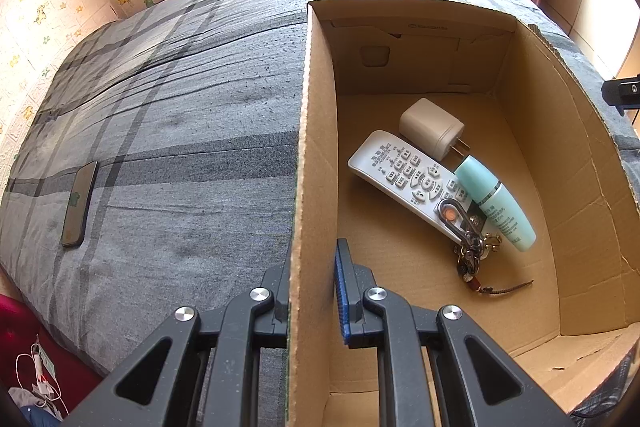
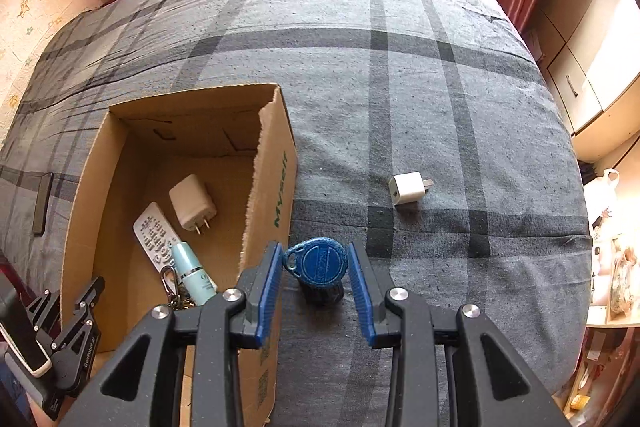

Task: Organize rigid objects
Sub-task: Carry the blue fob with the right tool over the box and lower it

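Sideways, green "Myself" on box (image 2: 276, 187)

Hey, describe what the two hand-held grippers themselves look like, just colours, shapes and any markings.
Both are matte black with triangular cut-outs and silver round bolt heads. The right hand-held gripper has ribbed blue pads on its fingers; the left hand-held gripper has the same. Small white lettering marks the left one's side.

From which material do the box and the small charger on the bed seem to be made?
Box: corrugated cardboard, matte brown, with a ragged torn rim. Small charger: probably hard plastic, smooth white, with metal prongs.
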### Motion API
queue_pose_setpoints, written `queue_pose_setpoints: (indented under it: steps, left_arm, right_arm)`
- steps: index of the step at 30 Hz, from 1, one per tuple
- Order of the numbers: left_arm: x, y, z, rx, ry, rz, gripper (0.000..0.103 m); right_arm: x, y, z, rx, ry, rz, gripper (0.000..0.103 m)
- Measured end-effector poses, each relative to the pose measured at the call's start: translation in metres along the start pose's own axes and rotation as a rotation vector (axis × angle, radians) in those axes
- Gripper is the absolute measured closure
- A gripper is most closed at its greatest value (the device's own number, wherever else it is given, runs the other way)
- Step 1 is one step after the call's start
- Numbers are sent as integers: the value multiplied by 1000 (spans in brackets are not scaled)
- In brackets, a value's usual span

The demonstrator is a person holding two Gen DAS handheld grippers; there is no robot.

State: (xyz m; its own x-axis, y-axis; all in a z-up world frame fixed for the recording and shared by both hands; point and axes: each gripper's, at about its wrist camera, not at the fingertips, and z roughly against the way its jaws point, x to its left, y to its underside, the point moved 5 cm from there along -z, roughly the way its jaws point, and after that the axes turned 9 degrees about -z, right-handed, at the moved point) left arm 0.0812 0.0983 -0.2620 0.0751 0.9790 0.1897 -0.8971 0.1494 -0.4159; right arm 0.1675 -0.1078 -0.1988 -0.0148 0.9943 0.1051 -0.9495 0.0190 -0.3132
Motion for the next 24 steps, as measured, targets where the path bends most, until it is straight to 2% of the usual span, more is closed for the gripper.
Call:
queue_pose_setpoints:
  steps: [12,24]
  left_arm:
    - [0,0,0,1,-1,4,87]
    - [0,0,0,0,2,8,87]
  right_arm:
    - [60,8,23,-38,-75,125,68]
    - [102,44,-4,27,-131,208,68]
